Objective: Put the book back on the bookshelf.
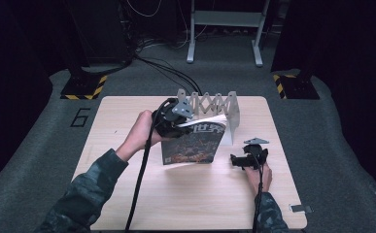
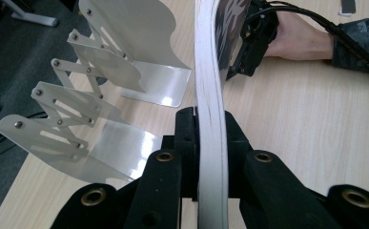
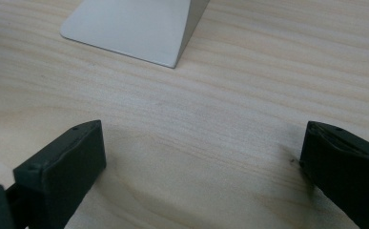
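Dark-covered magazine (image 1: 195, 143) upright, page edges pinched in left gripper (image 2: 210, 125) fingers; right gripper (image 3: 199, 171) fingers wide apart, empty.

Floor mat (image 1: 54, 126): I read a large "6".
Magazine (image 1: 193, 143) cover I hold: characters "世界" at the top.

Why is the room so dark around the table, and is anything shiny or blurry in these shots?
High view: the light falls on the table alone. Left gripper view: the white metal rack gleams, and the magazine edge blurs close up. Right gripper view: soft jaw shadows.

Magazine (image 1: 195, 141) upright — beside bookend rack (image 1: 214, 104)
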A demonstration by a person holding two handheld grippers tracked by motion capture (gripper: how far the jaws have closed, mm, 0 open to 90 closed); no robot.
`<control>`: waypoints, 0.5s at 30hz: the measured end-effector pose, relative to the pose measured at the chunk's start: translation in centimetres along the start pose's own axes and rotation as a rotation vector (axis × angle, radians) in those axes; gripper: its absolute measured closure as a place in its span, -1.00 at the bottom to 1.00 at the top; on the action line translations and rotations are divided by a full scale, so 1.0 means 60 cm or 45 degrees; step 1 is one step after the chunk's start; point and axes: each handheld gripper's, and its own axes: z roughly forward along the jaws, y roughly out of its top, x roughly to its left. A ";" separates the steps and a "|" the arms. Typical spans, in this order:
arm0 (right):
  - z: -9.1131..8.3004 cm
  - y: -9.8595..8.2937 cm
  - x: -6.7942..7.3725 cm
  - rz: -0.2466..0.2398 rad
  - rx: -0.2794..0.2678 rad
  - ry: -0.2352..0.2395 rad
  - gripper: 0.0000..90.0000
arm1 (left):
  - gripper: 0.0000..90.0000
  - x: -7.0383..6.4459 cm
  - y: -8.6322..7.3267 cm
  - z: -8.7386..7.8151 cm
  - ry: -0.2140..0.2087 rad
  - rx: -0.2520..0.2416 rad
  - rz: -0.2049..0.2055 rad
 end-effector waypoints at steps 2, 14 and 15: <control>0.000 0.000 0.000 0.000 0.000 0.000 -0.98 | 0.82 0.004 -0.001 -0.004 0.012 0.006 -0.012; 0.001 0.000 0.001 0.005 -0.003 -0.006 -0.98 | 0.82 0.031 -0.020 -0.009 0.078 0.031 -0.124; 0.001 0.000 0.001 0.004 -0.003 -0.005 -0.98 | 0.82 0.034 -0.023 -0.009 0.088 0.031 -0.139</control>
